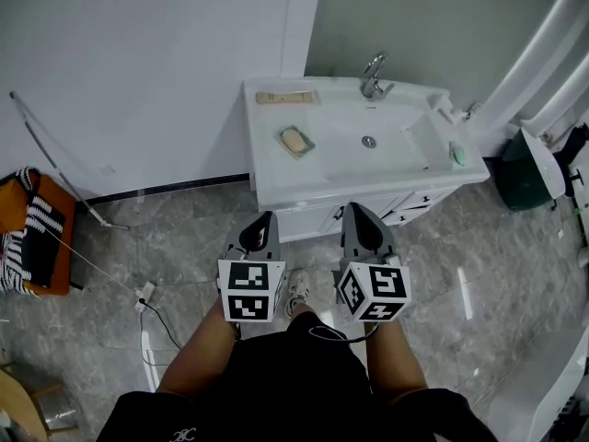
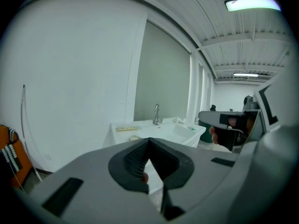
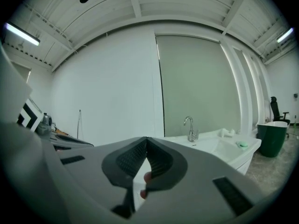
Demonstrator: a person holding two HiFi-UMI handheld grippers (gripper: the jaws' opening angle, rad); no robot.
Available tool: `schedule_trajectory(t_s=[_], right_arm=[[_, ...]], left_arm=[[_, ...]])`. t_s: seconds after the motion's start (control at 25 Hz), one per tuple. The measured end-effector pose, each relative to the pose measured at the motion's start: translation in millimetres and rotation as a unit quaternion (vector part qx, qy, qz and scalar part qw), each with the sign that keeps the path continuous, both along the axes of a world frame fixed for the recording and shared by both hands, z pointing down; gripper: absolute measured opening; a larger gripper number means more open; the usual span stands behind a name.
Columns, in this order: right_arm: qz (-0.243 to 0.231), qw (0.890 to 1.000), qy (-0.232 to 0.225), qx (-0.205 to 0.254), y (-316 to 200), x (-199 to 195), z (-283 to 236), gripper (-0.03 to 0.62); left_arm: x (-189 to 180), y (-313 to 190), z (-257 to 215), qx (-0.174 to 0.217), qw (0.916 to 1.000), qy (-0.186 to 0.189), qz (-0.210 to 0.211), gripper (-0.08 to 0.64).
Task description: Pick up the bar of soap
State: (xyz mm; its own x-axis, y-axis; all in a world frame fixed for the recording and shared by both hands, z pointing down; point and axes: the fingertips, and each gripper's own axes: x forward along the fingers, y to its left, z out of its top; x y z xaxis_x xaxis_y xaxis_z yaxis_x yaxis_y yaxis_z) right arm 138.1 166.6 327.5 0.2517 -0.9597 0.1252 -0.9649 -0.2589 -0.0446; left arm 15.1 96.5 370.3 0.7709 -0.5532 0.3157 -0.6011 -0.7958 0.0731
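Observation:
The beige bar of soap lies in a small dish on the left side of the white washstand's counter, left of the basin. In the left gripper view the soap shows as a small pale lump on the counter, far ahead. My left gripper and right gripper are held side by side above the floor, in front of the washstand and short of it. Each has its jaws closed tip to tip with nothing between them.
A chrome tap stands behind the basin. A tan flat item lies at the counter's back left, a green item at its right edge. A dark green bin stands to the right. An orange seat, a leaning rod and a floor cable are at the left.

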Motion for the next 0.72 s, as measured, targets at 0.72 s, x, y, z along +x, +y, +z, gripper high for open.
schedule_trajectory(t_s=[0.72], right_arm=[[-0.026,0.998,-0.035,-0.050,-84.3,81.9,24.4,0.008]], left_arm=[[88.4,-72.5,14.4,-0.033,0.9989,-0.030,-0.014,-0.002]])
